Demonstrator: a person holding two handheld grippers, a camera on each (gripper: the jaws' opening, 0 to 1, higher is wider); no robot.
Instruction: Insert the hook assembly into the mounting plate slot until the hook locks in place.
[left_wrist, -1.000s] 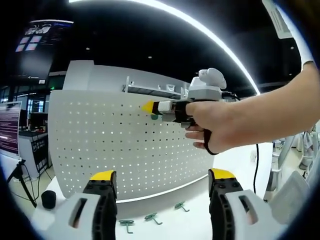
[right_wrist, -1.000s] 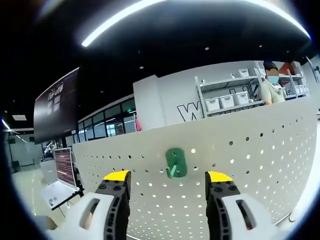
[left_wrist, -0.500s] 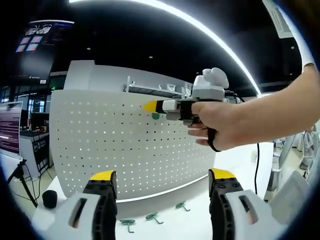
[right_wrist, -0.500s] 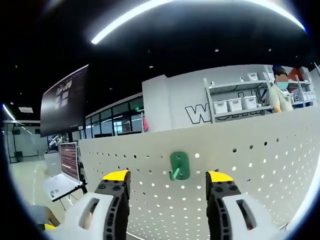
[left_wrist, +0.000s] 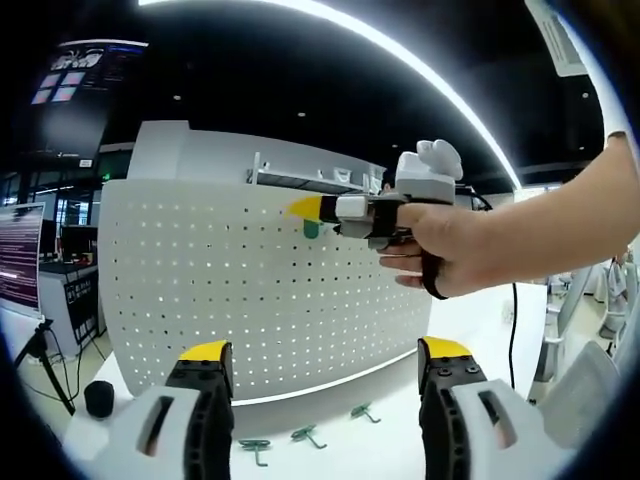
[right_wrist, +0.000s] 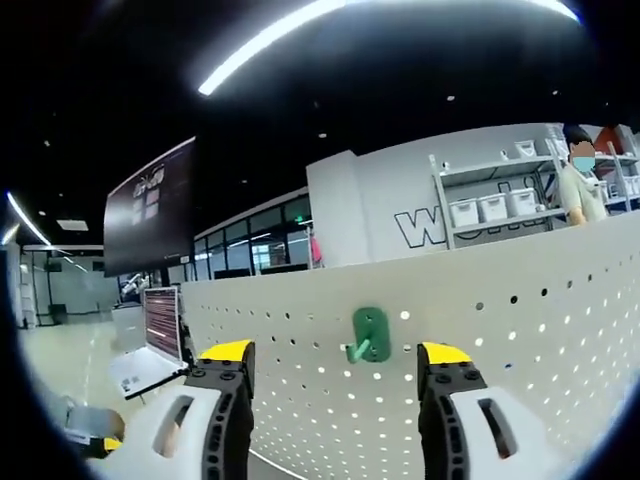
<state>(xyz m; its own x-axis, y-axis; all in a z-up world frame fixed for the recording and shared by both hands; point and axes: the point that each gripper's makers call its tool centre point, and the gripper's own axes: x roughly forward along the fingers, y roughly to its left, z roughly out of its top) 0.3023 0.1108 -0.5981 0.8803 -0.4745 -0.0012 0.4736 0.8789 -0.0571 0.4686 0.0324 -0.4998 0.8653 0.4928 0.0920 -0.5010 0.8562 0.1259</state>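
Yellow-tipped left gripper (left_wrist: 320, 365) sits bottom centre of left gripper view, jaws spread, nothing btwn them. Beyond, three spare green hooks (left_wrist: 303, 434) lie on white table (left_wrist: 400, 445), low centre. Right gripper (right_wrist: 330, 365), jaws apart and empty, faces green hook assembly (right_wrist: 369, 334), mid-frame, already seated on white pegboard (right_wrist: 520, 350). Looks inserted; whether locked, can't tell.
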